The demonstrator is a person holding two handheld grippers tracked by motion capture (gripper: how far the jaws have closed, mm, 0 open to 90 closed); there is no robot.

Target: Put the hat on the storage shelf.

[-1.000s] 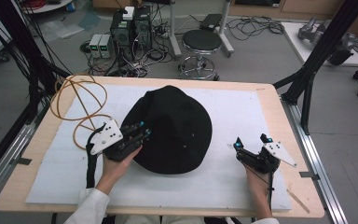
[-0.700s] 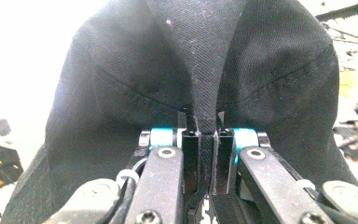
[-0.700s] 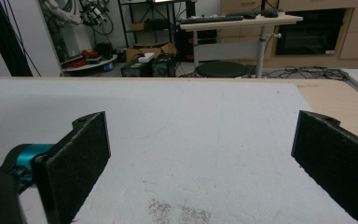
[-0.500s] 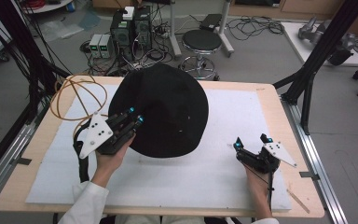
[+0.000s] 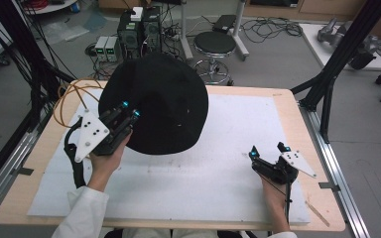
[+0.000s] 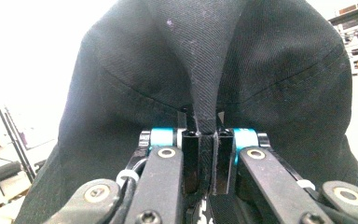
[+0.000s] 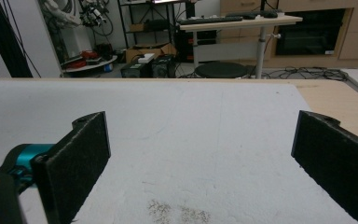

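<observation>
Black fabric hat (image 5: 161, 101) hangs off the table, over the back left part of the white mat (image 5: 213, 173), pinched by its edge in your left gripper (image 5: 129, 110); in the left gripper view a fold of cloth (image 6: 206, 126) sits clamped between the closed jaws. Beside it, an orange cable (image 5: 67, 96) loops at the back left corner. Your right gripper (image 5: 268, 151) rests near the front right edge, jaws wide apart and holding nothing.

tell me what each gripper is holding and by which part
The left gripper pinches a fold at the edge of the black hat; the right gripper holds nothing, jaws open.
</observation>
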